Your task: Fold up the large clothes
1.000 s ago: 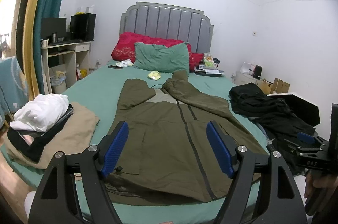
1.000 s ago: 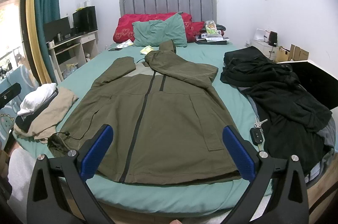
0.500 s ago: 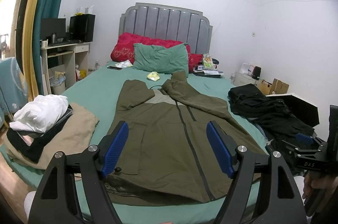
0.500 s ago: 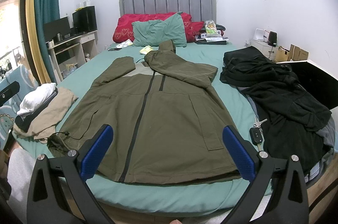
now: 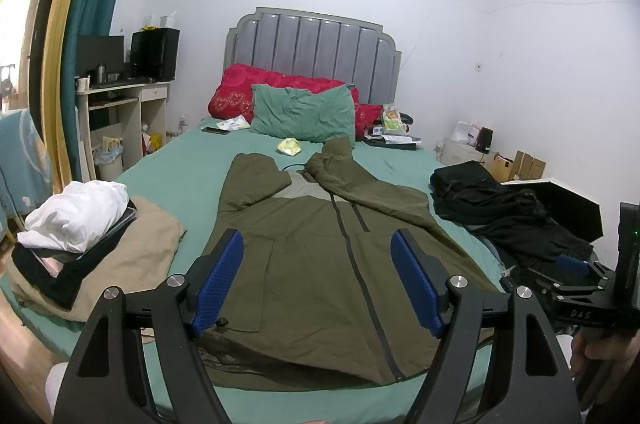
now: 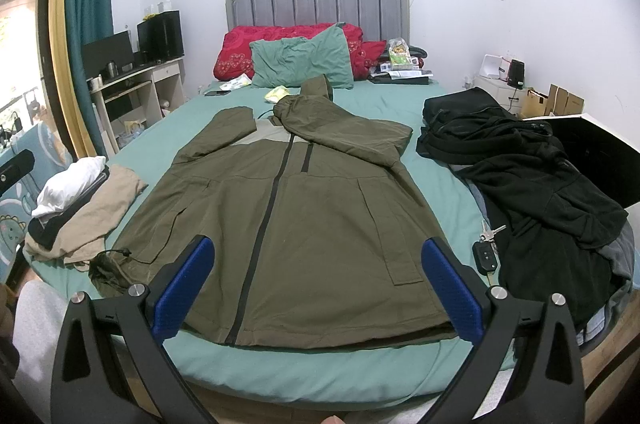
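Right now the big green coat (image 6: 296,207) lies flat on the bed (image 6: 320,372), zipped up, both sleeves folded across its chest. Both the left gripper (image 5: 316,280) and right gripper (image 6: 318,288) hang wide open above its bottom edge, holding nothing. Beside it, black clothes (image 6: 532,179) partly hide something grey underneath.

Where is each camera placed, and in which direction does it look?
Left wrist: on the left hand-held gripper, open, at the bed's foot, facing the headboard over the olive jacket; the right hand-held gripper shows at the right edge.
Right wrist: on the right hand-held gripper, open, facing likewise.
Both share the jacket and green pillow.
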`<act>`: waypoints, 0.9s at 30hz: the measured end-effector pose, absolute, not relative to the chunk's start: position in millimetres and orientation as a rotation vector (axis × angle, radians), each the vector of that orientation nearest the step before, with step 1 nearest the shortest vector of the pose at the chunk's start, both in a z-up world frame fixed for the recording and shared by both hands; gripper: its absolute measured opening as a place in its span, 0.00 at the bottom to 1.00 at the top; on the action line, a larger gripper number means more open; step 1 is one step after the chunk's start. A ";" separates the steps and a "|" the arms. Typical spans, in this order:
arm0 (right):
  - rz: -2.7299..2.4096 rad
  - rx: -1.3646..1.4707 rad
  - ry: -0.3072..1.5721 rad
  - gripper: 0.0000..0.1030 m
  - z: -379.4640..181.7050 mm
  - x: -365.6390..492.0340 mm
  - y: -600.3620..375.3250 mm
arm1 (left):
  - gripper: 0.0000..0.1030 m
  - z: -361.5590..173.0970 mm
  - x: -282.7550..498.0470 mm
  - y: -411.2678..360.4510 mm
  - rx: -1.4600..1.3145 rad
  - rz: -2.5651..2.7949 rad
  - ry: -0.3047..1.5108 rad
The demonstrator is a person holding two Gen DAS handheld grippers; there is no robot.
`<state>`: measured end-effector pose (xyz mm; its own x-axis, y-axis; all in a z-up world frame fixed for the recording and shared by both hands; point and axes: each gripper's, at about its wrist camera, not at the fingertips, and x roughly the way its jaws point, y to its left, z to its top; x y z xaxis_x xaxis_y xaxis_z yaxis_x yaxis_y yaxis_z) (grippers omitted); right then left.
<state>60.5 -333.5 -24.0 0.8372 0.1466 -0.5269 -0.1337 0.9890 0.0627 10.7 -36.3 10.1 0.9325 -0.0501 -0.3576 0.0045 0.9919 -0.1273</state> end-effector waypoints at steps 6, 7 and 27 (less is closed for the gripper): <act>0.148 0.023 0.560 0.99 -24.4 60.4 -333.2 | 0.77 9.6 11.0 -36.7 -0.126 -0.032 0.368; 0.148 0.023 0.561 0.99 -24.5 60.5 -333.7 | 0.77 9.7 11.3 -37.6 -0.127 -0.034 0.367; 0.141 -0.038 0.668 0.90 -53.5 184.9 -343.9 | 0.77 -40.9 163.3 -25.8 -0.128 -0.228 0.602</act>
